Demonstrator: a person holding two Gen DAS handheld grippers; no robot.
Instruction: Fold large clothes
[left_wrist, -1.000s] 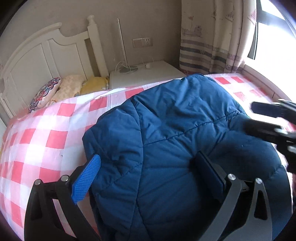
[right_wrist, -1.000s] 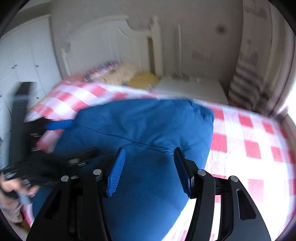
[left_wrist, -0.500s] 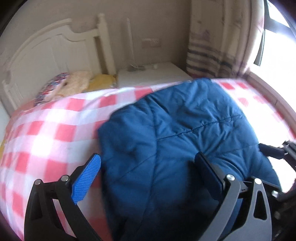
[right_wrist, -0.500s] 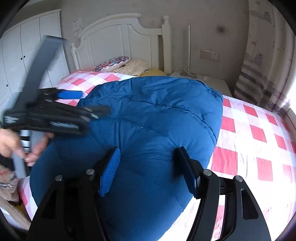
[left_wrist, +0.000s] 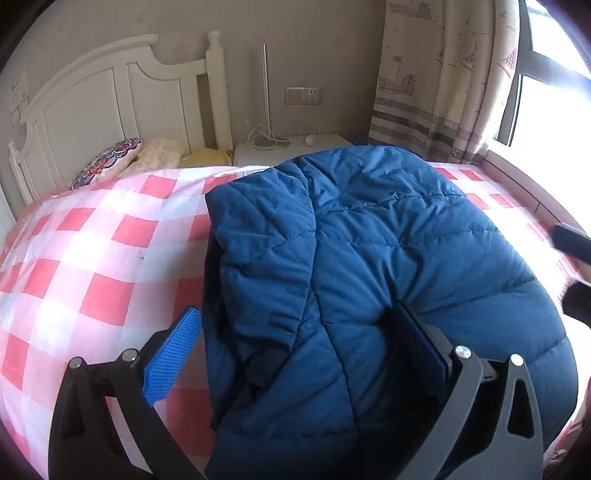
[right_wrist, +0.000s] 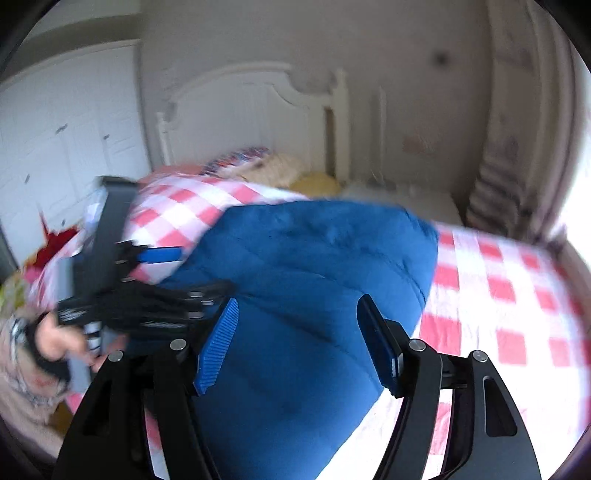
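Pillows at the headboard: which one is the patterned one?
The patterned pillow, farthest left in the left wrist view, with a red, blue and white floral print. The cream pillow beside it and the yellow pillow are plain.

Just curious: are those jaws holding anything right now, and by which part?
Nothing is held. Left gripper hangs open over the blue jacket; right gripper has just been opening its jaws, jacket between them unpinched.
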